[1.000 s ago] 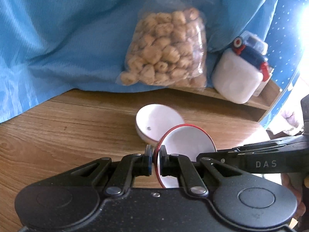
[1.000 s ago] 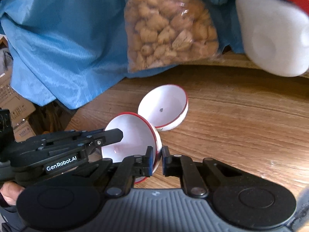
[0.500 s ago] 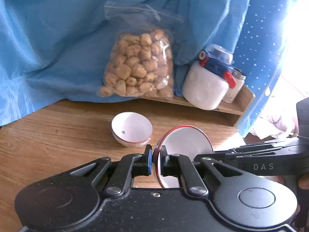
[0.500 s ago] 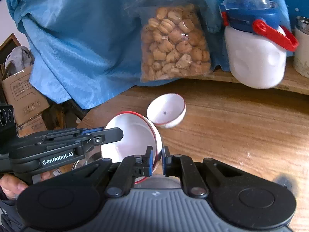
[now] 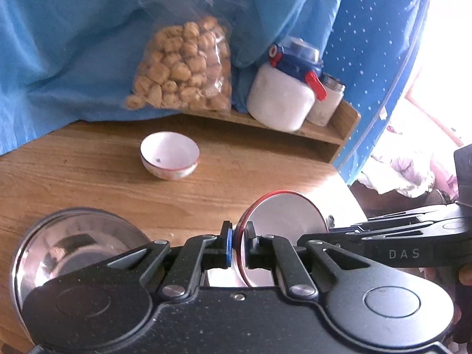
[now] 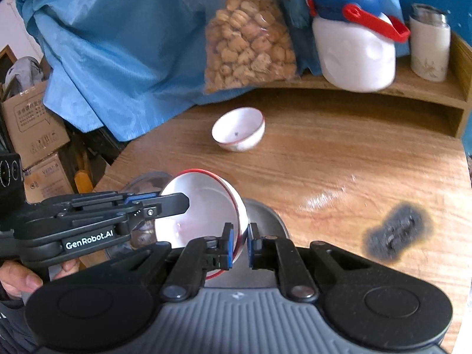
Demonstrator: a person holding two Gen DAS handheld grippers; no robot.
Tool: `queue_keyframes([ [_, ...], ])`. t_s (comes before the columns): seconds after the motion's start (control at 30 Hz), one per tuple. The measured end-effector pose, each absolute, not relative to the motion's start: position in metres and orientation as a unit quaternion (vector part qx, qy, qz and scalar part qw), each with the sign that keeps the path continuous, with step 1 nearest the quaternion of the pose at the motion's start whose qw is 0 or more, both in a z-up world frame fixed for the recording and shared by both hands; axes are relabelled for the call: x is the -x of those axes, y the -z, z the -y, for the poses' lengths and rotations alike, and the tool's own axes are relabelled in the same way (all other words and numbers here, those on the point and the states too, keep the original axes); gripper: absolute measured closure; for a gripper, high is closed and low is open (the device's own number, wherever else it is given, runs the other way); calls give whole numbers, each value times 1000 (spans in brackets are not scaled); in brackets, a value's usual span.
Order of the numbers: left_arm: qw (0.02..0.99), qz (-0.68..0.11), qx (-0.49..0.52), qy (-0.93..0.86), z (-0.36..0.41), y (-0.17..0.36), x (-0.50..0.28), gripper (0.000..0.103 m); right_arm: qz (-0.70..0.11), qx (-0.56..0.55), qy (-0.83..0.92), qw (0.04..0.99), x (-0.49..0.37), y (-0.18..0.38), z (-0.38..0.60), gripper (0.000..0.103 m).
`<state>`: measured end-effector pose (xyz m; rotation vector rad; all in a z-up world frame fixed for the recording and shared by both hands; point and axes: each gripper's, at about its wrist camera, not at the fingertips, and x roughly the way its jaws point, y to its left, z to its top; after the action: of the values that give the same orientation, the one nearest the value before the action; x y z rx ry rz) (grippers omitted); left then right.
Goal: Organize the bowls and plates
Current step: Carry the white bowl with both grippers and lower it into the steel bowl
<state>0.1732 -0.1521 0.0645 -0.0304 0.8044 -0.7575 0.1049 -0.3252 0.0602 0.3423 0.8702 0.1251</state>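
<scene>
A white bowl with a red rim (image 5: 283, 218) is held tilted on edge above the wooden table (image 5: 88, 177). My left gripper (image 5: 238, 236) is shut on one side of its rim and my right gripper (image 6: 240, 237) on the other side. In the right wrist view the held bowl (image 6: 200, 206) shows its white inside, with the left gripper's fingers (image 6: 174, 202) reaching in from the left. A second red-rimmed bowl (image 5: 169, 155) (image 6: 237, 129) stands upright farther back on the table. A shiny steel bowl (image 5: 73, 242) (image 6: 265, 215) sits under and beside the held bowl.
A bag of brown snacks (image 6: 247, 44), a white jar with a blue lid and red handle (image 6: 354, 56) and a small white jar (image 6: 429, 50) stand on a low wooden shelf (image 6: 413, 88) before blue cloth. Cardboard boxes (image 6: 32, 129) sit left; a dark mark (image 6: 395, 233) is on the table.
Both grippers, still shut on the bowl, have drawn back from the far bowl and shelf, which now look smaller. The steel bowl has come into view below.
</scene>
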Motion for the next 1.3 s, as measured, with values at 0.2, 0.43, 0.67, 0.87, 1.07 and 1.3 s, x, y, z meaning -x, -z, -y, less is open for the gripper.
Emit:
queue_keyframes([
  [0.2, 843, -393, 2, 367, 157, -52, -164, 96, -429, -161, -54, 887, -95, -53, 328, 92],
  [0.43, 840, -404, -1, 362, 155, -44, -160, 96, -445, -165, -74, 877, -96, -44, 329, 92],
  [0.67, 829, -429, -5, 359, 157, -38, -165, 96, -457, -151, -77, 873, -96, -44, 323, 91],
  [0.87, 825, -438, -18, 358, 165, -37, -167, 94, -458, -150, -82, 872, -97, -43, 325, 91],
  [1.07, 820, -450, -22, 353, 170, -33, -172, 93, -465, -160, -86, 866, -102, -37, 331, 91],
  [1.3, 815, -463, -33, 347, 177, -26, -179, 93, -467, -158, -96, 865, -107, -32, 335, 89],
])
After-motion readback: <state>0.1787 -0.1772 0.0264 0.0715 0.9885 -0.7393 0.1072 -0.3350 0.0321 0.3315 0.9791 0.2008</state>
